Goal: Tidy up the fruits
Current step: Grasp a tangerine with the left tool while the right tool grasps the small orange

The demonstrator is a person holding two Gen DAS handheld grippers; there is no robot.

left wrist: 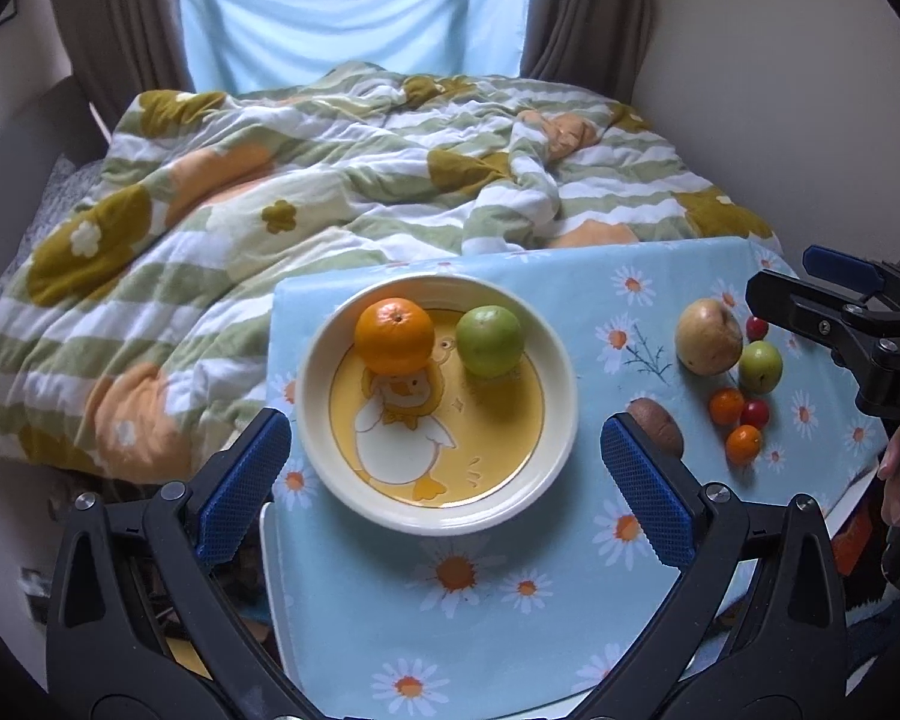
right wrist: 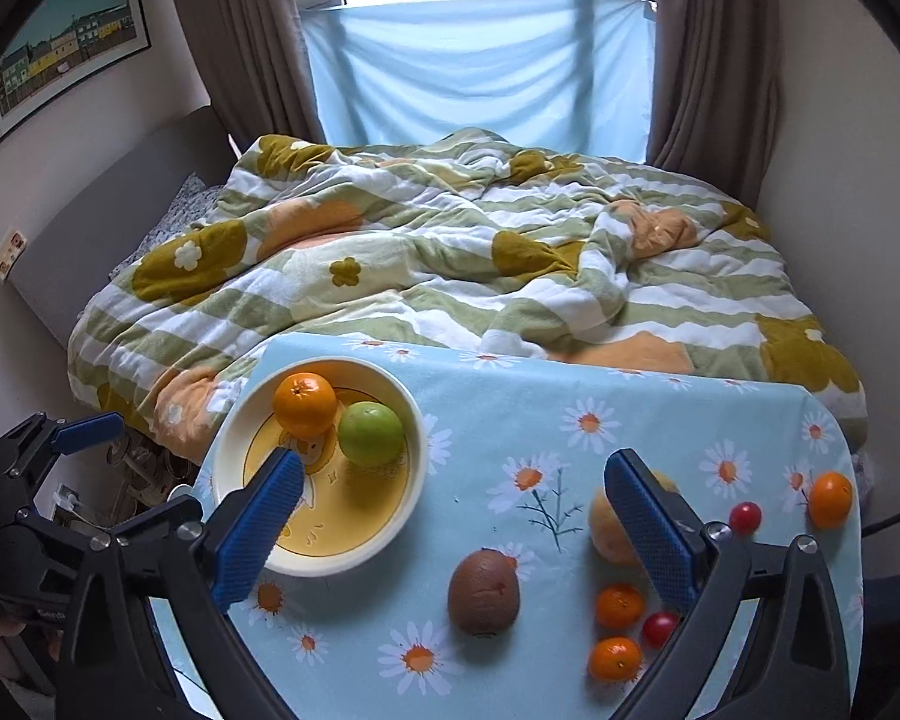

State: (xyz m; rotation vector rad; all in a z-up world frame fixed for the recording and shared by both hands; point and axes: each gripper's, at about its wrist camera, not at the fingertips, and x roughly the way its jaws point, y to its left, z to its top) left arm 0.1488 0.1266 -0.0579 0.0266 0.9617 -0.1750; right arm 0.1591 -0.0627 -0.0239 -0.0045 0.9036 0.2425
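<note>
A cream bowl [left wrist: 561, 360] with a duck picture holds an orange [left wrist: 394, 334] and a green apple [left wrist: 489, 340]; it also shows in the right wrist view [right wrist: 417, 450]. My left gripper [left wrist: 447, 492] is open and empty, its fingers on either side of the bowl. My right gripper [right wrist: 453, 534] is open and empty above a brown kiwi [right wrist: 484, 591]. A yellow pear [right wrist: 606, 531] is partly hidden behind its right finger. Small oranges [right wrist: 620, 605] and cherry tomatoes [right wrist: 745, 517] lie loose on the daisy tablecloth [right wrist: 510, 420]. The right gripper shows at the right edge of the left wrist view [left wrist: 810, 300], by a pear [left wrist: 708, 336] and a second green apple [left wrist: 761, 366].
A bed with a green, white and mustard flowered quilt [right wrist: 450, 252] lies just beyond the table's far edge. Brown curtains [right wrist: 252, 30] and a blue cloth [right wrist: 480, 66] hang at the window behind. A framed picture [right wrist: 66, 48] hangs on the left wall.
</note>
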